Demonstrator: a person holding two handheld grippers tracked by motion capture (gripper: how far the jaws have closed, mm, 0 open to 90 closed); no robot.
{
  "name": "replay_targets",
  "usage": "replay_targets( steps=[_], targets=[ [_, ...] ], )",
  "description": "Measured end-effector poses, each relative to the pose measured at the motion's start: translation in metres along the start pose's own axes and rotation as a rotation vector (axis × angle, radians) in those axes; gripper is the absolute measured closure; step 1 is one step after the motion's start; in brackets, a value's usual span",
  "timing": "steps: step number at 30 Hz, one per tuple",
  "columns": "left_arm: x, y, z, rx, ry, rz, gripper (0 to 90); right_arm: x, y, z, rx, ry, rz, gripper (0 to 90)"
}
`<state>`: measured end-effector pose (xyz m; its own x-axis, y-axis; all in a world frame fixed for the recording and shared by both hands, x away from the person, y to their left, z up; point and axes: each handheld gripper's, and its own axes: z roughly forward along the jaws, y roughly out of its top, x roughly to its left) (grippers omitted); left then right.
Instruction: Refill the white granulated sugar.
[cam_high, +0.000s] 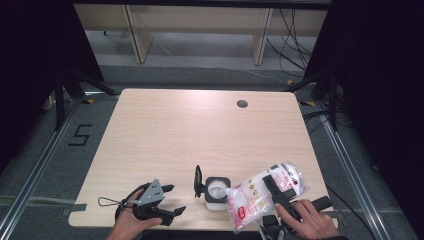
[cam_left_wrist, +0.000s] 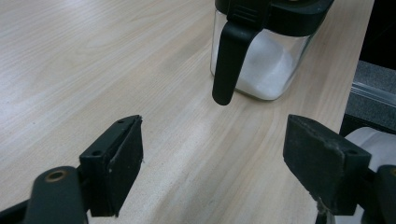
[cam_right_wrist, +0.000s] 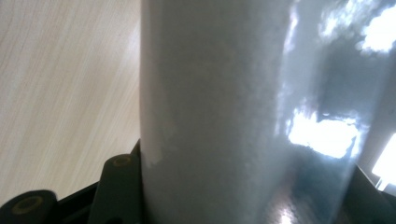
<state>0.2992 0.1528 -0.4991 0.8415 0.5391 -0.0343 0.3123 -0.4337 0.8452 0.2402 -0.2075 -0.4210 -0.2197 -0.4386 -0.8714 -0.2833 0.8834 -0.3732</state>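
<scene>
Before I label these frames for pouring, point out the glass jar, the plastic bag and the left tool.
glass jar (cam_high: 217, 190), high view, its white contents.
plastic bag (cam_high: 252, 196), high view, its printed middle.
left tool (cam_left_wrist: 212, 163), left gripper view, midway between its open tips.

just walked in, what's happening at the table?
A person is refilling a glass jar near the table's front edge. The right tongs grip a plastic bag of white granules, tilted with one corner over the jar's open top. The left tongs rest open beside the jar, holding nothing.
</scene>
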Motion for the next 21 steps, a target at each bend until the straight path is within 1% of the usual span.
replay_targets(
  steps=[1,3,5,7,8,11,12,13,14,15,16,17,18,20,21],
  targets=[
    [-0.0014,-0.0006,0.0002,0.0,0.004,-0.028,19.8,0.0004,-0.0001,-0.0001,0.001,0.001,0.009,48.9],
    [-0.0014,-0.0005,0.0001,0.0,0.005,-0.027,19.8,-0.0002,-0.0007,0.0008,-0.007,-0.003,-0.002,49.3],
    [-0.0014,-0.0005,0.0001,0.0,0.004,-0.026,19.8,0.0001,-0.0013,0.0009,-0.009,-0.002,0.001,49.6],
    [-0.0011,-0.0005,0.0002,0.001,0.004,-0.023,19.8,0.0013,-0.0023,0.0007,-0.004,0.002,0.02,50.0],
    [-0.0011,-0.0005,0.0002,0.002,0.006,-0.023,19.8,0.0009,-0.0023,0.0011,-0.006,0.002,0.012,50.2],
    [-0.0012,-0.0005,0.0003,0.001,0.004,-0.023,19.8,0.0006,-0.003,0.0009,-0.007,0.0,0.012,50.7],
    [0.0003,-0.0002,-0.0003,0.012,0.007,0.0,19.8,0.0003,-0.0032,0.0013,-0.011,-0.001,0.011,50.9],
    [0.0009,0.0,-0.0002,0.012,0.004,0.012,19.8,0.0004,-0.0032,0.0014,-0.011,0.0,0.011,51.0],
    [-0.0002,-0.0004,-0.0002,0.014,0.01,-0.004,19.8,0.0005,-0.0033,0.0011,-0.011,0.0,0.01,51.2],
    [0.0002,-0.0002,0.0,0.014,0.005,0.003,19.8,0.0005,-0.0036,0.001,-0.013,0.0,0.006,51.4],
    [0.0007,0.0,0.0001,0.013,0.003,0.011,19.8,0.0007,-0.0037,0.001,-0.016,-0.001,0.017,51.6],
    [0.0008,0.0,0.0001,0.014,0.004,0.011,19.8,0.0006,-0.0039,0.001,-0.018,-0.007,0.018,51.8],
    [0.0008,-0.0001,0.0001,0.014,0.004,0.009,19.8,0.0005,-0.0045,0.0013,-0.025,-0.003,0.017,52.0],
    [0.0005,-0.0003,0.0002,0.014,0.004,0.006,19.8,0.0027,-0.0053,0.001,-0.023,0.005,0.046,52.3],
    [-0.0006,-0.0005,0.0011,-0.001,0.001,-0.008,19.8,0.0028,-0.0064,0.0019,-0.036,0.009,0.05,52.6]
  ],
)
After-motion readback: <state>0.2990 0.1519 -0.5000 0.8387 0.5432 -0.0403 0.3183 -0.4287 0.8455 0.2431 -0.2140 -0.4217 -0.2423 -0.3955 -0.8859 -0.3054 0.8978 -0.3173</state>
